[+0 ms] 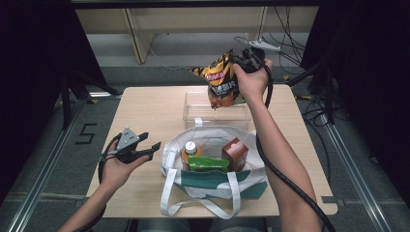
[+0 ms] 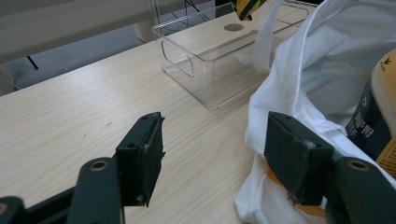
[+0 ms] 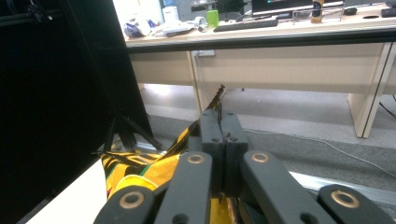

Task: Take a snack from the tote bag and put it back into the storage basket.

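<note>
Right tongs (image 1: 240,59) pinch the chip bag (image 1: 221,79) at upper centre, above the clear bin (image 1: 193,110). Left tongs (image 1: 149,145) gape, idle. Bottle (image 1: 191,151) and two cartons apparently await unpacking in the tote (image 1: 212,189).

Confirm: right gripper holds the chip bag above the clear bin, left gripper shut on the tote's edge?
Left gripper is open, not shut on the tote bag; the left gripper view shows its jaws apart. The rest holds: right gripper holds the chip bag above the clear bin.
</note>
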The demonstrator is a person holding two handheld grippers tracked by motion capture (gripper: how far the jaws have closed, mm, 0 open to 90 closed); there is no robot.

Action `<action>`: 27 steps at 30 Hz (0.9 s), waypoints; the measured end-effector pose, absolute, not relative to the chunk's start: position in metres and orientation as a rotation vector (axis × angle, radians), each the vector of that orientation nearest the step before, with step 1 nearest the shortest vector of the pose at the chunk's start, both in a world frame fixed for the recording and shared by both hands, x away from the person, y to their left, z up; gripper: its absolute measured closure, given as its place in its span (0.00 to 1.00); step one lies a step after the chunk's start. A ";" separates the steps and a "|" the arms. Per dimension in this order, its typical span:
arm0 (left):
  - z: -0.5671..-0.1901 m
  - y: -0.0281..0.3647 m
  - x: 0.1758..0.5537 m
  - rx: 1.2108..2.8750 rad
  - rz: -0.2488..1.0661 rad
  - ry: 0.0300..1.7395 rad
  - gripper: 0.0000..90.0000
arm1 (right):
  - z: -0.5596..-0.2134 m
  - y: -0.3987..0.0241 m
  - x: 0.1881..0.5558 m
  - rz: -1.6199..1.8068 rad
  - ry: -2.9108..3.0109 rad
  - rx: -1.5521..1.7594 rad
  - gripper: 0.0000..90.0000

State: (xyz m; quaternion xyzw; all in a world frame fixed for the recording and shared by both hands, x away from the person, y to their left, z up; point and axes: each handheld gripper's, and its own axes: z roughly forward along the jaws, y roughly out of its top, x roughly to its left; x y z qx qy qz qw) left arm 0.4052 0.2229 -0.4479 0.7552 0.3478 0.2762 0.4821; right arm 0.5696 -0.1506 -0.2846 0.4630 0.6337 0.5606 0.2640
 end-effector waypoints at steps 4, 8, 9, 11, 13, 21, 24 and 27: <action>-0.449 0.222 0.406 1.843 0.672 0.845 0.41 | -0.286 -0.149 0.573 1.511 1.715 1.244 1.00; -0.448 0.222 0.406 1.843 0.671 0.844 0.41 | -0.287 -0.148 0.575 1.501 1.723 1.247 1.00; -0.449 0.222 0.406 1.839 0.672 0.846 0.41 | -0.288 -0.148 0.576 1.505 1.723 1.242 1.00; -0.449 0.223 0.406 1.842 0.668 0.844 0.41 | -0.289 -0.147 0.577 1.499 1.725 1.257 1.00; -0.448 0.223 0.405 1.844 0.674 0.848 0.41 | -0.290 -0.146 0.579 1.489 1.728 1.252 1.00; -0.448 0.223 0.405 1.841 0.676 0.845 0.41 | -0.295 -0.141 0.584 1.477 1.752 1.251 1.00; -0.448 0.223 0.405 1.841 0.675 0.844 0.41 | -0.297 -0.138 0.586 1.487 1.746 1.274 1.00; -0.448 0.223 0.405 1.840 0.675 0.844 0.41 | -0.299 -0.138 0.588 1.475 1.753 1.277 1.00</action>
